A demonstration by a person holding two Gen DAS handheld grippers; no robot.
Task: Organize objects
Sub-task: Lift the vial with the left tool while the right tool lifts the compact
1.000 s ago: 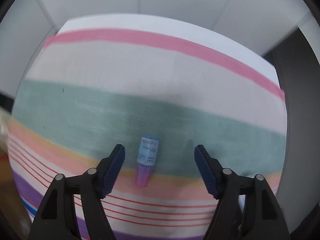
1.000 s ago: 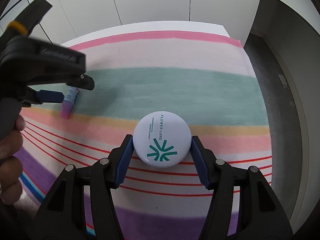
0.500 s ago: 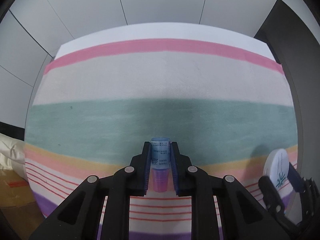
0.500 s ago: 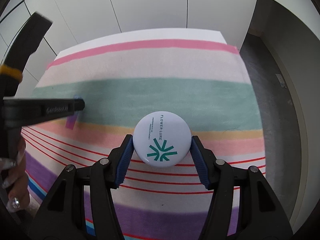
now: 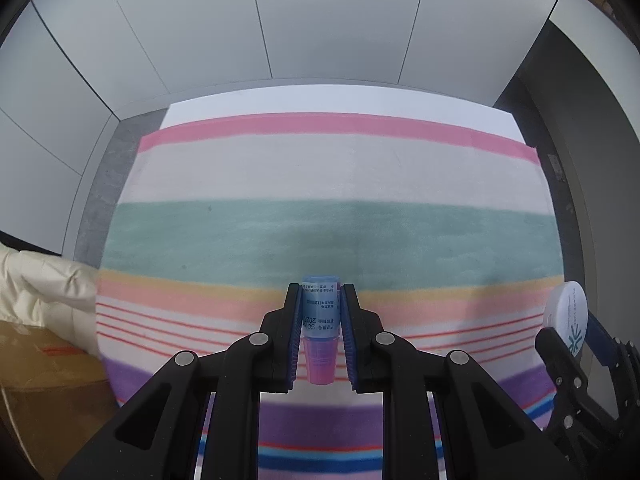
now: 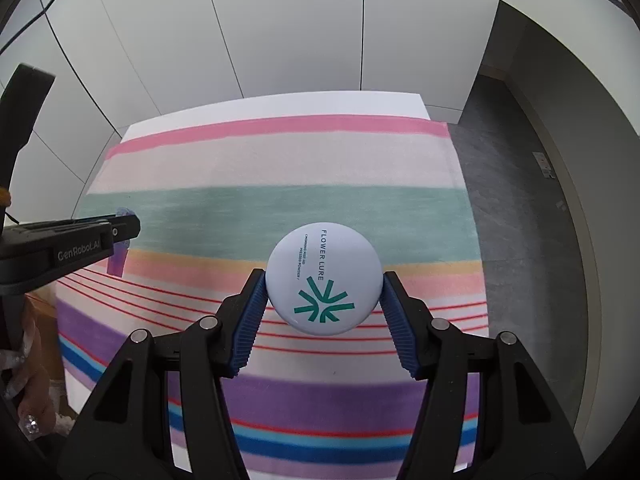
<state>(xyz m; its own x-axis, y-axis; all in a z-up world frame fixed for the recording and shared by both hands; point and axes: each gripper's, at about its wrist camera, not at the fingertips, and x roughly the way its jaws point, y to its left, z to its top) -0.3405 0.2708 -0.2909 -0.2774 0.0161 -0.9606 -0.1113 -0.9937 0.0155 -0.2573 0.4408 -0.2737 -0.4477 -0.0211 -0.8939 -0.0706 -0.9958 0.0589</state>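
Here, a small tube (image 5: pixel 319 322) with a blue label and a pink lower end is clamped between the blue pads (image 5: pixel 295 336) of the left gripper (image 5: pixel 320 332). The jaws were seen closing within the last second and now stand nearly together, pressed on the tube from both sides. The tube is held clear above the striped cloth (image 5: pixel 328 168), over the band where the peach stripe meets the thin red lines.

A round white compact (image 6: pixel 323 279), printed with a green star mark and the words FLOWER LURE, is gripped across its width by the right gripper (image 6: pixel 323 304). Its jaws are set partly apart, one ribbed blue pad (image 6: pixel 250 320) bearing on each side of the compact's rim. The compact is likewise carried above the striped cloth, over the red-lined band nearer the purple stripe.

In the left wrist view the compact is seen edge-on at the cloth's right side, held in the right gripper. In the right wrist view the left gripper is seen at the cloth's left edge, with the tube showing only as a blurred blue and purple shape behind its fingers.

A cream padded item (image 5: pixel 48 288) and a brown cardboard box (image 5: pixel 40 368) lie beside the cloth's left edge. White wall panels (image 6: pixel 280 32) stand beyond the cloth's far edge. Part of a hand (image 6: pixel 28 392) is visible by the cloth's near left corner.
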